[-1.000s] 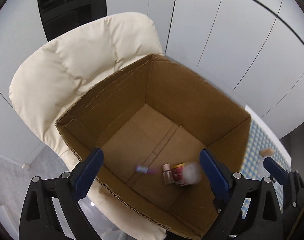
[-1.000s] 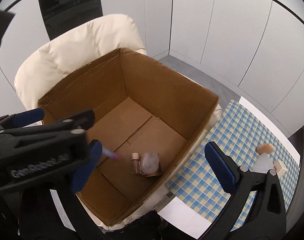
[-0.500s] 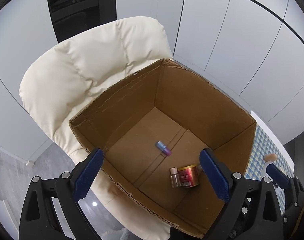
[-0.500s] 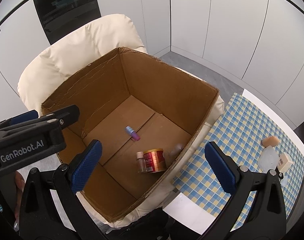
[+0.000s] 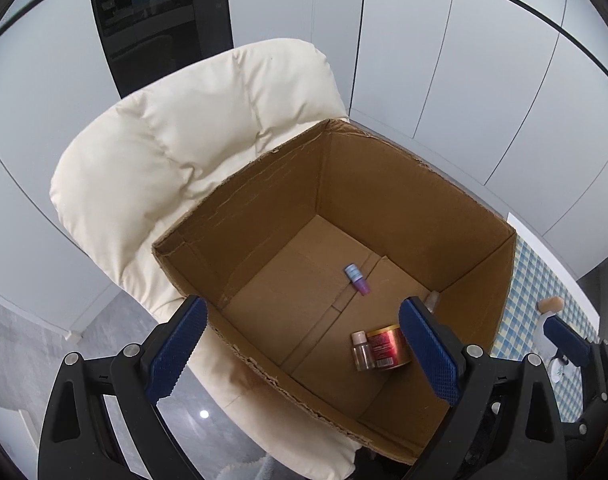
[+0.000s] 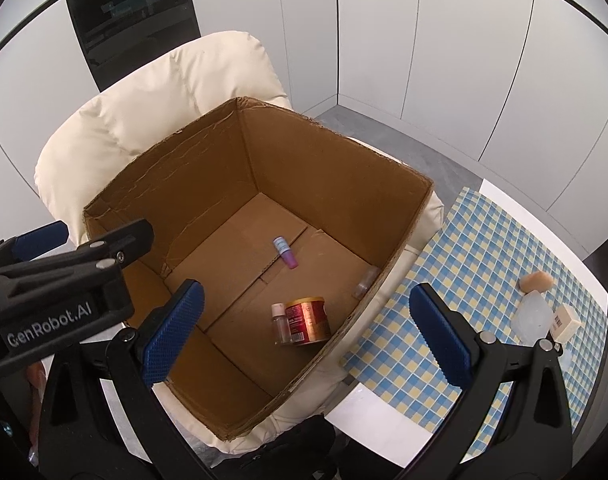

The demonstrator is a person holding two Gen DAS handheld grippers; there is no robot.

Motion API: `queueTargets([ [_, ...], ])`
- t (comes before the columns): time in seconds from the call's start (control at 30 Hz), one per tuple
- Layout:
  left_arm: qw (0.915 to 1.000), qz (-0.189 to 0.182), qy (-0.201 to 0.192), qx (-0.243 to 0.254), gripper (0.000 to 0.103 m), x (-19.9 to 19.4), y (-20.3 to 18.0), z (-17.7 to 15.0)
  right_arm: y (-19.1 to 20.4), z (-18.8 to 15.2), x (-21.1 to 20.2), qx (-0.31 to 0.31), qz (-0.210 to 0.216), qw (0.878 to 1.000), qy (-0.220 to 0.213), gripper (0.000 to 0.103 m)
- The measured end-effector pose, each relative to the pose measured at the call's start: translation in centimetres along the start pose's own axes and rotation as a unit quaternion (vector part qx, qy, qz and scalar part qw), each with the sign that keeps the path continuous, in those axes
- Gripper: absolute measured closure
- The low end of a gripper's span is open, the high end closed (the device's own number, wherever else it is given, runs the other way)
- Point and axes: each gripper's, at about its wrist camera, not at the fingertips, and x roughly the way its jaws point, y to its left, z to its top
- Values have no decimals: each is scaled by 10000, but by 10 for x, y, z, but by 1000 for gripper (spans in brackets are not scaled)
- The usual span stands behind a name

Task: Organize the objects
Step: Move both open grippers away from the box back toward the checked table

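1. Left gripper [image 5: 304, 346], with its two blue-padded black fingers spread wide and nothing between them, hangs above an open brown cardboard box [image 5: 383, 184] that sits on a cream padded chair [image 5: 176, 132].
2. On the box floor, the left wrist view shows three items: one small purple bottle with a pale blue cap [image 5: 356, 278] lying near the middle seam, and one red tin can [image 5: 387, 346] lying touching one small clear bottle [image 5: 362, 351].
3. A second earlier the purple bottle was a blur by the near wall.
4. Right gripper [image 6: 305, 332] is likewise wide apart and empty; its view adds a fourth item, a clear bottle [image 6: 363, 283] against the right wall.
5. Beside the box, a blue-and-yellow checked cloth [image 6: 483, 248] carries one tan lump [image 6: 536, 281], one clear pouch [image 6: 533, 317] and one cream block [image 6: 564, 321].
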Motion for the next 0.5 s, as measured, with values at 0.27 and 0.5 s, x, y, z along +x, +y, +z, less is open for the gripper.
queueTargets([
  [0.27,10000,37,-47,6,6,-12,2,-7,-1,-2,-6,37,5,10000,-15,0],
  [0.5,10000,51,-45,-36,6,-24,9,-18,0,-7,-16,1,-1,10000,-23,0],
])
